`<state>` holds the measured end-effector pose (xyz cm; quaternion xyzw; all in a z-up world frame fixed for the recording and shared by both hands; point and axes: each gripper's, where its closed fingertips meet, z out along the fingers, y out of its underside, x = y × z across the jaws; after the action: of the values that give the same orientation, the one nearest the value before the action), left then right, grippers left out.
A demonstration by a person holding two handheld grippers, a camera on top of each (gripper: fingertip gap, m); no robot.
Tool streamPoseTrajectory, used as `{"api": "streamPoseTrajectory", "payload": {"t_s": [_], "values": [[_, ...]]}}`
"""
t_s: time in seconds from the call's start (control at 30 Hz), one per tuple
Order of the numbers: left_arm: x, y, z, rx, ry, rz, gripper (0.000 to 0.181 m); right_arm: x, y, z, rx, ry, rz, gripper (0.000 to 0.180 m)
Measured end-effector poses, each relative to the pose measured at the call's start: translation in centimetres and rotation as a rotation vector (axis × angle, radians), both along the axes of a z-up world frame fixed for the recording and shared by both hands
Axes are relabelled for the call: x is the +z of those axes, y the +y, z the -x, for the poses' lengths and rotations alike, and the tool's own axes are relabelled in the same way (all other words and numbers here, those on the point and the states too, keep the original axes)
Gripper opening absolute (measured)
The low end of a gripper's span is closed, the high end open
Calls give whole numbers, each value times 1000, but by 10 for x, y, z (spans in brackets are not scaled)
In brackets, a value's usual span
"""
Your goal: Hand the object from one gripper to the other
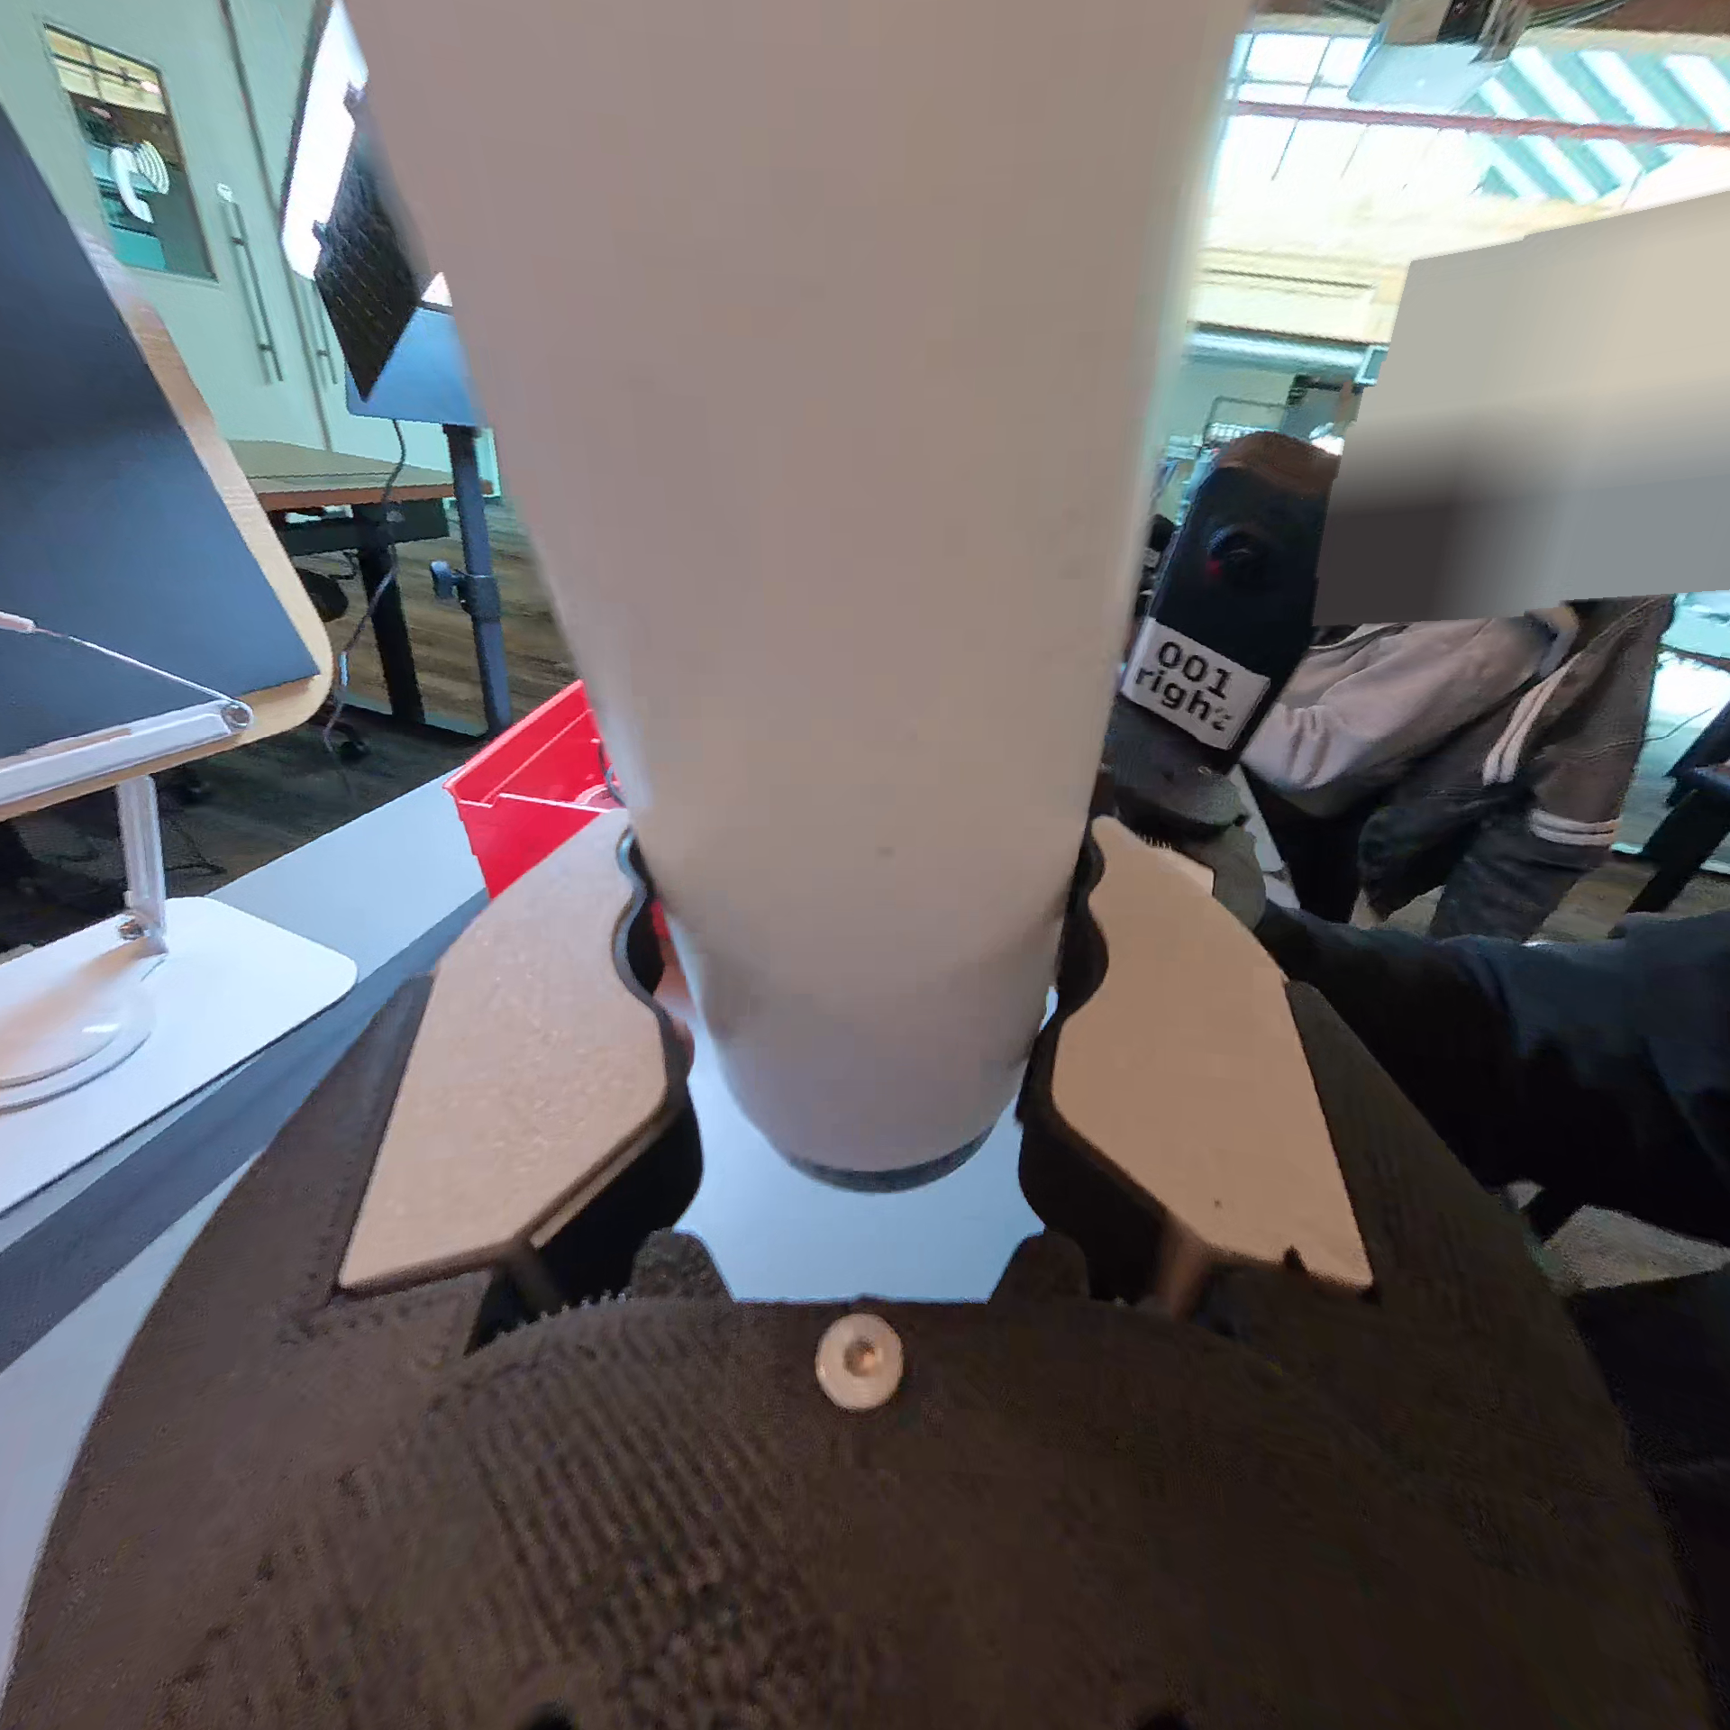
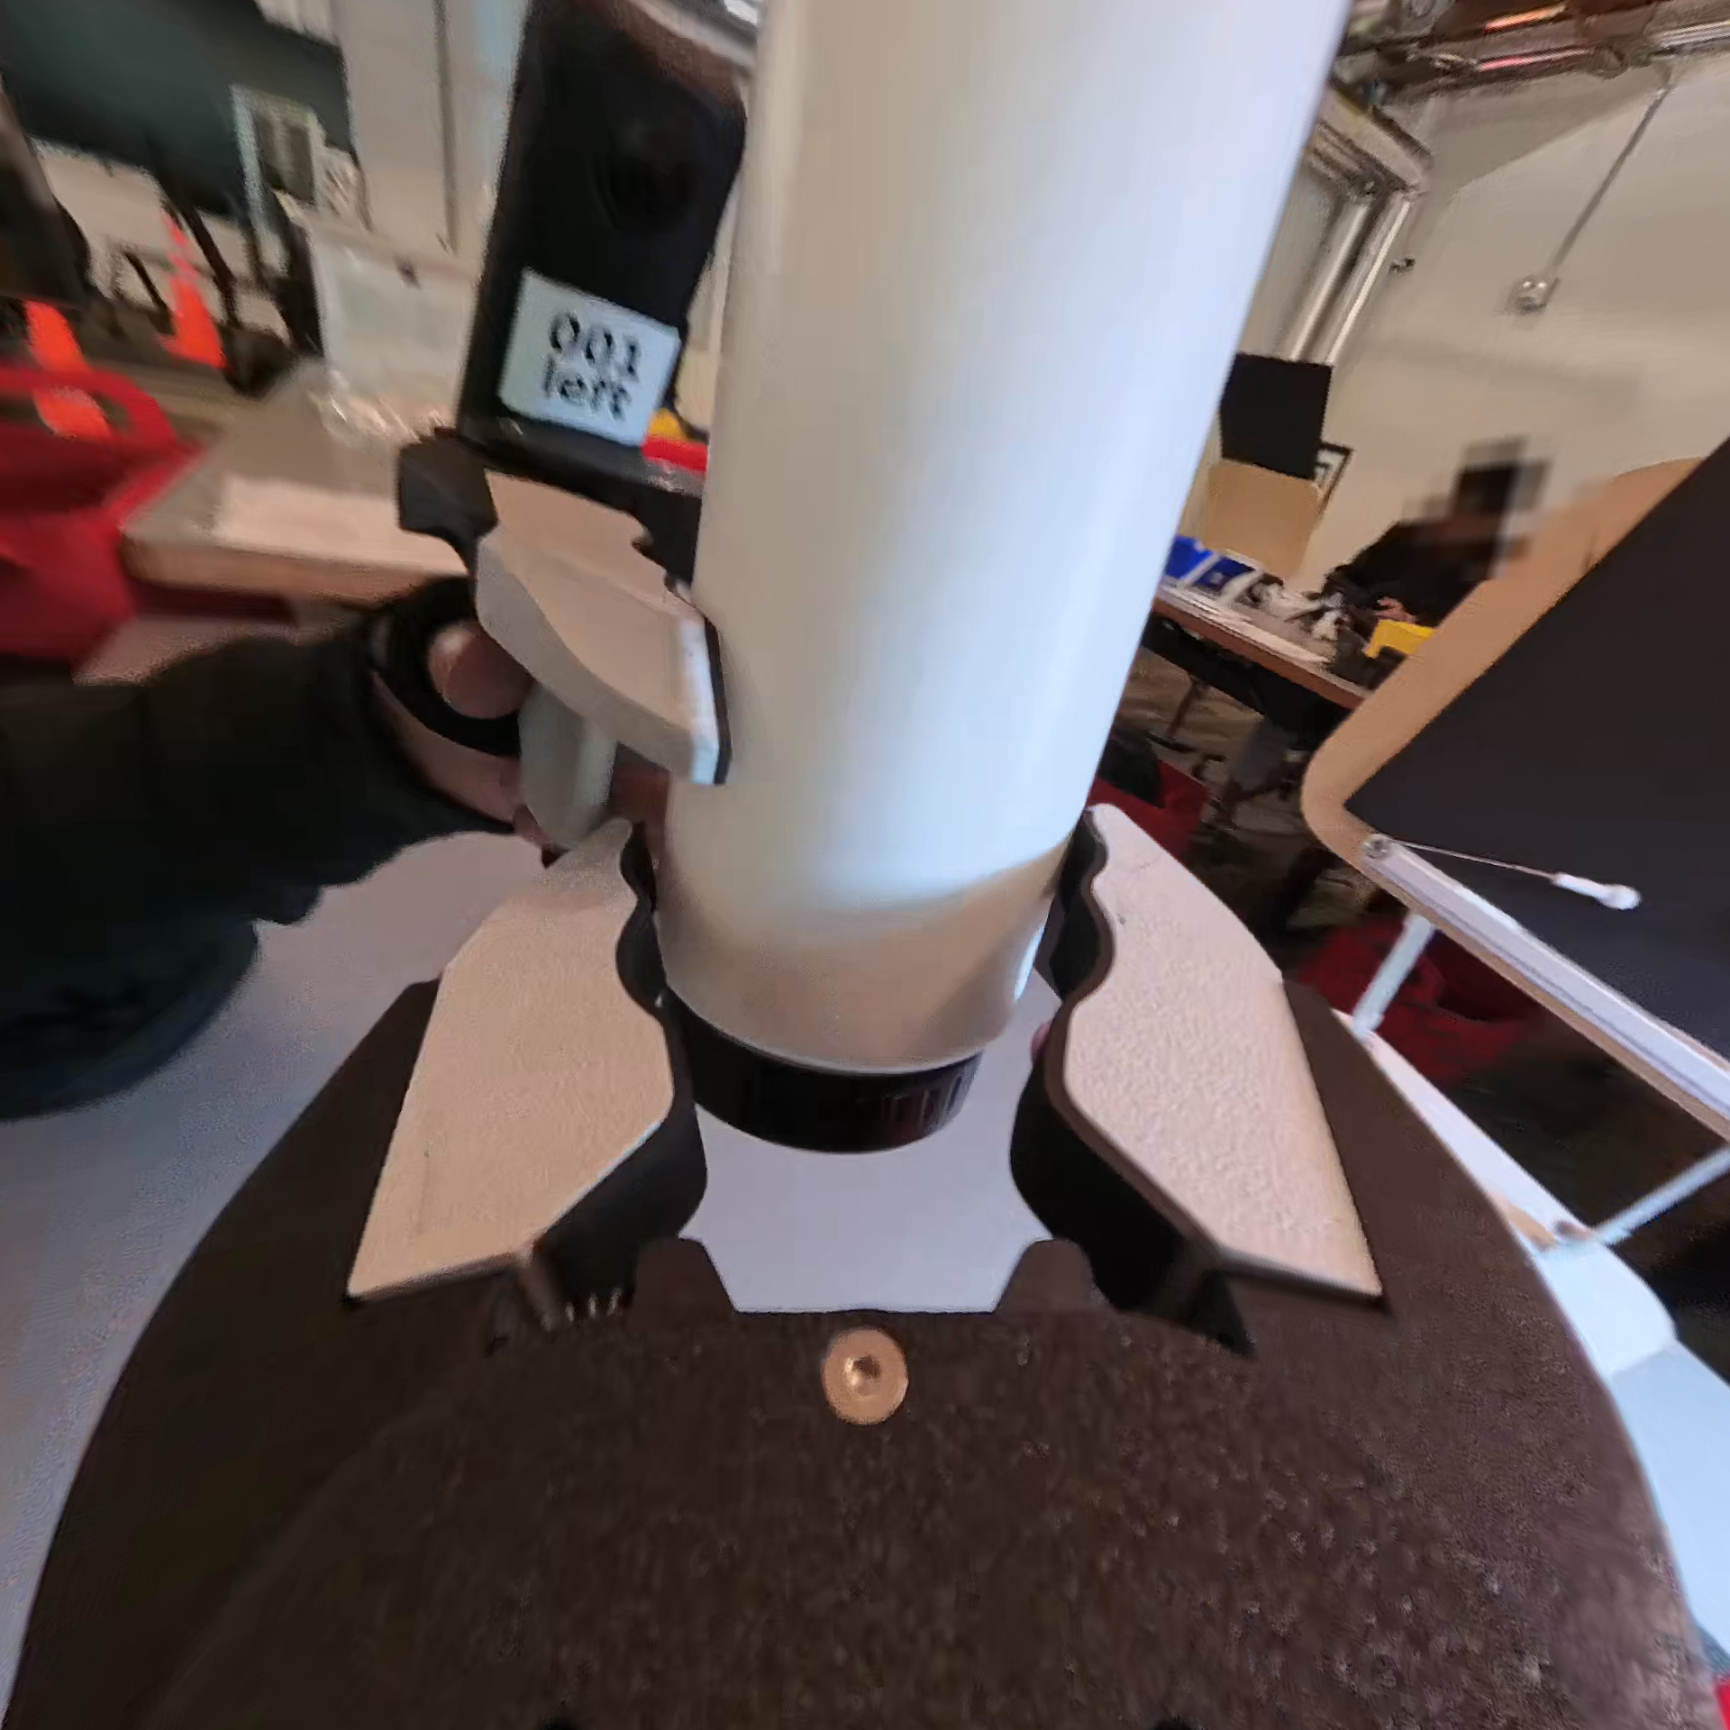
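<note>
Left wrist view: left gripper (image 1: 857, 974) clamps the white bottle (image 1: 824, 562) between both fingers. Right wrist view: right gripper (image 2: 857, 936) pinches the same bottle (image 2: 936, 524) near its black base. Mid-handover, I'd say; next, one side must let go.
</note>
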<state>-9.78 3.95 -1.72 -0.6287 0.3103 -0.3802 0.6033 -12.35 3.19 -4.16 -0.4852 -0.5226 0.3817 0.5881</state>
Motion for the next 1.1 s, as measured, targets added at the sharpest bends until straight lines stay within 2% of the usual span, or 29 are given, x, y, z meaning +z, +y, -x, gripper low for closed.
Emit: {"api": "streamPoseTrajectory", "payload": {"t_s": [0.13,0.37,0.47,0.63,0.73,0.93,1.1], "values": [[-7,2,-1,53,129,-86,84,-9,3,-2,7,-83,3,81],[6,-2,4,46,55,-82,84,-39,4,2,66,-202,111,89],[8,-5,0,37,51,-85,85,-38,-3,10,100,-135,146,78],[9,-6,-3,31,48,-69,85,-33,-8,12,143,-61,188,78],[-3,-8,-7,-10,103,-36,96,-18,-7,7,167,37,212,79],[-23,-5,-18,-56,123,6,90,-8,0,-2,131,64,200,78],[-25,-2,-17,-56,92,28,82,-12,4,-2,92,11,180,78]]}}
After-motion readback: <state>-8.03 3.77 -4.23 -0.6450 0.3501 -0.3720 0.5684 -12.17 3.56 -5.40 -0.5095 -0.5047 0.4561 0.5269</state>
